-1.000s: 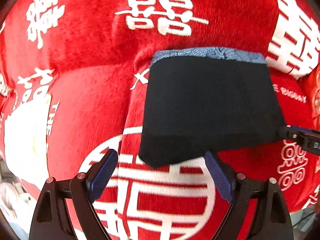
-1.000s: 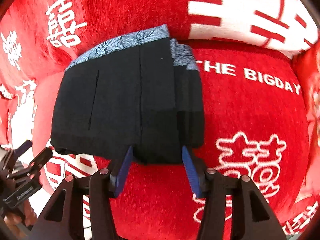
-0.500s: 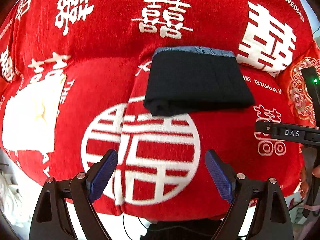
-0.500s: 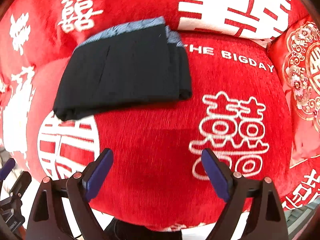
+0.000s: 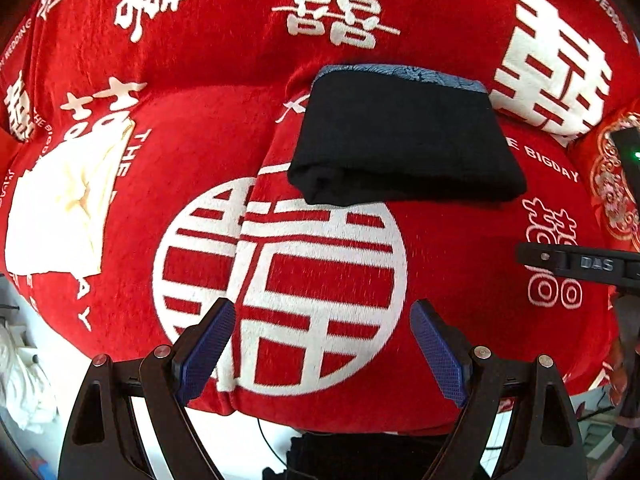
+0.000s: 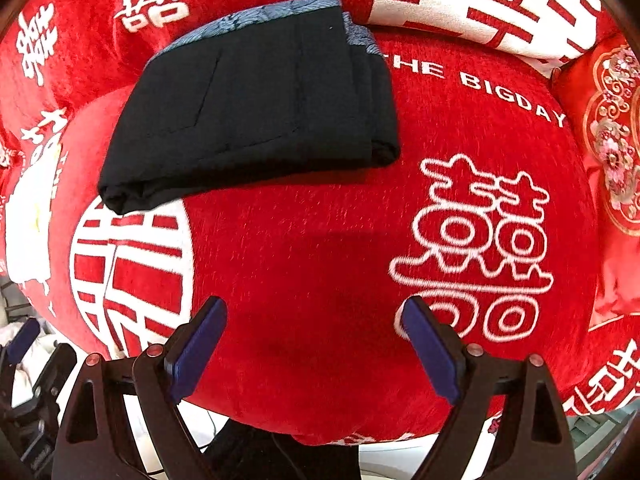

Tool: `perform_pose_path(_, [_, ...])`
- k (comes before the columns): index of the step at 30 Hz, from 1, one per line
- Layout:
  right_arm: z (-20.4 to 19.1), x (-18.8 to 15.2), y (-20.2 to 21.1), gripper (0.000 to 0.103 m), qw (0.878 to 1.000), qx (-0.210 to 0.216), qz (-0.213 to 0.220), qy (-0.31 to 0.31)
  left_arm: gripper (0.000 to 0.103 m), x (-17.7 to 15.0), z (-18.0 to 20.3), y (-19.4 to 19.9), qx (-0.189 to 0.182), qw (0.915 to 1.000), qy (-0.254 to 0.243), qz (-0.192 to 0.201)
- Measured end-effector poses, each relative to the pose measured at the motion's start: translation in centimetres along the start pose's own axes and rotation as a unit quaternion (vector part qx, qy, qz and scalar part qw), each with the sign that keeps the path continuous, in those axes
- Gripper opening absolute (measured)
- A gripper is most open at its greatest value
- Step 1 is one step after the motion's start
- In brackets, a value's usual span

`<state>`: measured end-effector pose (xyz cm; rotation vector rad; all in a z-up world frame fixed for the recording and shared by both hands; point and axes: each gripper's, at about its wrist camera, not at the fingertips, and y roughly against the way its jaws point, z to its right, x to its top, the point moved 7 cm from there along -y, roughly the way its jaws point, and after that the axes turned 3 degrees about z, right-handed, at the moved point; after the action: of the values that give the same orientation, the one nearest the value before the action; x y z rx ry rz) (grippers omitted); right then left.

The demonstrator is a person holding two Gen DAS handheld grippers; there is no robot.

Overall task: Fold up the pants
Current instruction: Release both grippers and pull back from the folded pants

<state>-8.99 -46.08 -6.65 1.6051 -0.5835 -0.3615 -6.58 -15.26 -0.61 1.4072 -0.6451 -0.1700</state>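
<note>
The black pants (image 5: pixel 404 144) lie folded into a compact rectangle on the red sofa seat (image 5: pixel 320 272), a blue-grey patterned waistband lining showing along the far edge. They also show in the right wrist view (image 6: pixel 252 108). My left gripper (image 5: pixel 322 350) is open and empty, held back over the seat's front edge, well short of the pants. My right gripper (image 6: pixel 314 352) is open and empty, also near the front edge, apart from the pants. The right gripper's black body (image 5: pixel 580 266) shows at the right of the left wrist view.
The sofa cover is red with white characters; its backrest (image 5: pixel 340 12) rises behind the pants. A cream cloth (image 5: pixel 64 204) lies on the left cushion. A red embroidered pillow (image 6: pixel 612 132) sits at the right. White floor and dark items (image 5: pixel 328 456) lie below the seat edge.
Both grippers pulled back from the pants' near edge toward the seat front. The right gripper opened wide from its narrower gap at the pants. The pants stayed folded in place.
</note>
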Motion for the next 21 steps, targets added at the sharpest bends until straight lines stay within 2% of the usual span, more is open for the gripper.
perform_pose_path(5, [2.4,2.0,0.4,0.092,1.000,-0.003,0.005,-0.004,0.090,2.0,0.4,-1.7,0.015,0.9998,0.000,-0.010])
perform_pose_path(12, [5.8,3.2,-0.2,0.092,1.000,-0.003,0.005,-0.022,0.090,2.8,0.0,-4.9,0.031,0.9981,0.016,-0.051])
perform_pose_path(17, [6.2,3.7,-0.4,0.092,1.000,0.003,0.009,-0.003,0.090,3.1,-0.4,-6.5,0.047,0.9955,0.033,-0.076])
perform_pose_path(21, [6.2,4.7,-0.6,0.092,1.000,0.013,0.014,0.010,0.090,3.9,0.4,-7.1,0.057,0.9948,0.022,-0.081])
